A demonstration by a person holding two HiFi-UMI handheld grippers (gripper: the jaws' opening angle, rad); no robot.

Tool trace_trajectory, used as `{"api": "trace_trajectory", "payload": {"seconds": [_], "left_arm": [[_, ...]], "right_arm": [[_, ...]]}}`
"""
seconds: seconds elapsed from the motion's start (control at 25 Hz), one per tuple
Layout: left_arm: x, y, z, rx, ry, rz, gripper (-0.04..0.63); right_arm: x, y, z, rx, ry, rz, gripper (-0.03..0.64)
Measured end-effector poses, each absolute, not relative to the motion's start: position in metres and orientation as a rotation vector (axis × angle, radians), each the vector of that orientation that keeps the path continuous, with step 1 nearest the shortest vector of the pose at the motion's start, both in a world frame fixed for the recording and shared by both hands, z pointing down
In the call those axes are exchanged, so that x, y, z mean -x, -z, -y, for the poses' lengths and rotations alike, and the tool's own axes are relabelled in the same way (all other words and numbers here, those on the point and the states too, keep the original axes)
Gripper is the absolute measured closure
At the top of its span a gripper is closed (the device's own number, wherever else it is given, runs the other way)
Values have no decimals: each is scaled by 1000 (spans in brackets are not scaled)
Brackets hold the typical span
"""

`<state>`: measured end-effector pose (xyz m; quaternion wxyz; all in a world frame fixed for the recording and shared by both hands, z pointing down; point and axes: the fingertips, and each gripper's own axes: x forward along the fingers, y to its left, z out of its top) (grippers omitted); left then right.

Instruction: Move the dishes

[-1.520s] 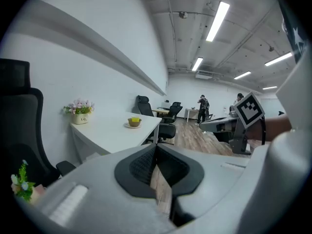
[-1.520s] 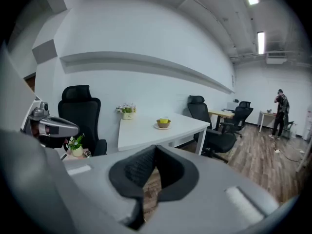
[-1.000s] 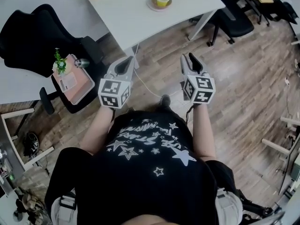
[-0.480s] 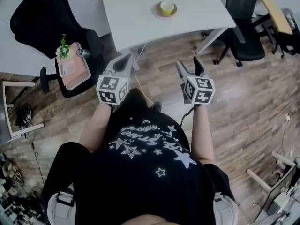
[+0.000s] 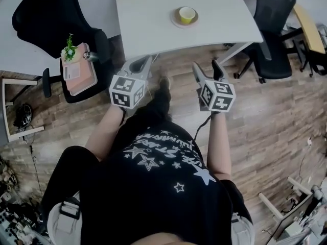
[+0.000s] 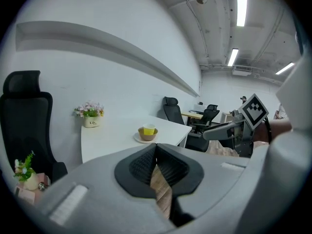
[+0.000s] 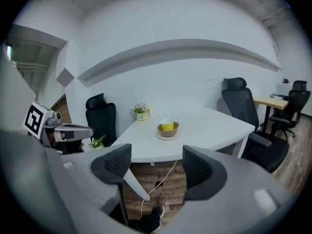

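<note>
The left claw (image 5: 144,61) is closed and empty. The right claw (image 5: 206,65) has just been opening, jaws apart, nothing between. Both hang over the floor (image 5: 265,111), short of the surface (image 5: 153,24). Unlike the head view, the right gripper view shows the cup (image 7: 167,124) nested in a bowl (image 7: 168,130) on a saucer (image 7: 168,136), with a flower pot (image 7: 141,115) beyond.

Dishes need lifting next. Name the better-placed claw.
Probably right. The right claw, just opened, empty, faces the yellow cup in its brown bowl on the plate; the left claw is shut.

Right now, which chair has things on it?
The black chair left of the table: its seat holds a pink box and small plant; the right chair's is bare.
</note>
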<state>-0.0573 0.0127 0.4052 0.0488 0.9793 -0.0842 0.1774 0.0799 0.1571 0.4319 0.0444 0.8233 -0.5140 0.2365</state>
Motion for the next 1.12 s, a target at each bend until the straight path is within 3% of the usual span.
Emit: {"api": "trace_trajectory", "payload": {"seconds": [0.56, 1.12], "left_arm": [[-51, -434, 80, -2932, -586, 283, 584], [-96, -459, 129, -2862, -620, 242, 584]], "right_arm": [[-181, -455, -13, -2241, -708, 1621, 229], [-228, -503, 55, -2045, -767, 1496, 212]]}}
